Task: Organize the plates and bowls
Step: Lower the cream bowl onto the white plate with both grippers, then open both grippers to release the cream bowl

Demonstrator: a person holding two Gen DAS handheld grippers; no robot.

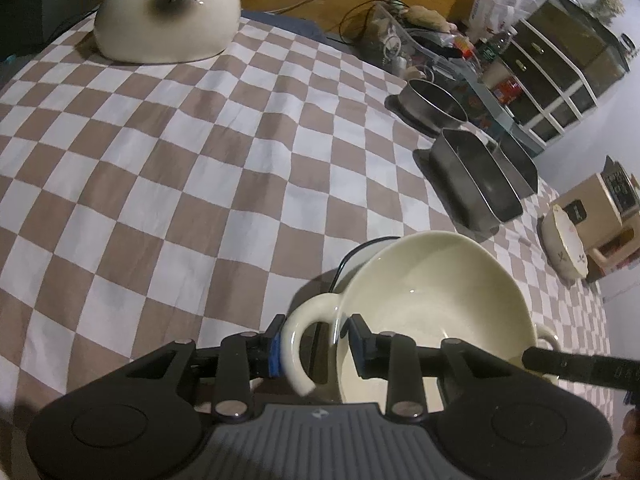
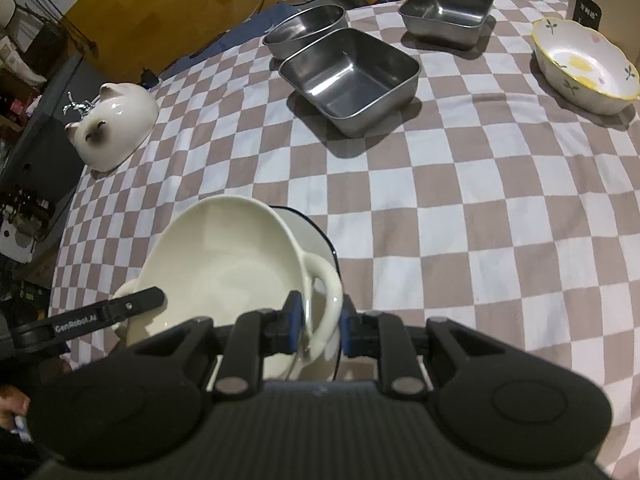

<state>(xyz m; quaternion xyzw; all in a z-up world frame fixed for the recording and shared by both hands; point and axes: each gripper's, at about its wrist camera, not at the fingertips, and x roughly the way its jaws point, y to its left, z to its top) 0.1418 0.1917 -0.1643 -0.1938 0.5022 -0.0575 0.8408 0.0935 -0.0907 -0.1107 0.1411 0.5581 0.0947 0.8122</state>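
I have both claws on the cream bowl [image 2: 224, 264], left claw [image 1: 314, 346] and right claw [image 2: 318, 322] each astride a handle, jaws apart, bowl tilted over a dark-rimmed dish [image 2: 316, 240]; steel pans [image 2: 352, 76], flowered bowl [image 2: 584, 68] unsorted

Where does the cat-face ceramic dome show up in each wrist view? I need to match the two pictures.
Left wrist: the white cat-face ceramic dome sits at top left, far across the brown-and-white checked cloth, face toward the camera.
Right wrist: the same dome sits at mid-left near the cloth's edge, appearing tipped sideways.
Shared landmark: the cream two-handled bowl at bottom centre of both, each gripper at one of its handles.
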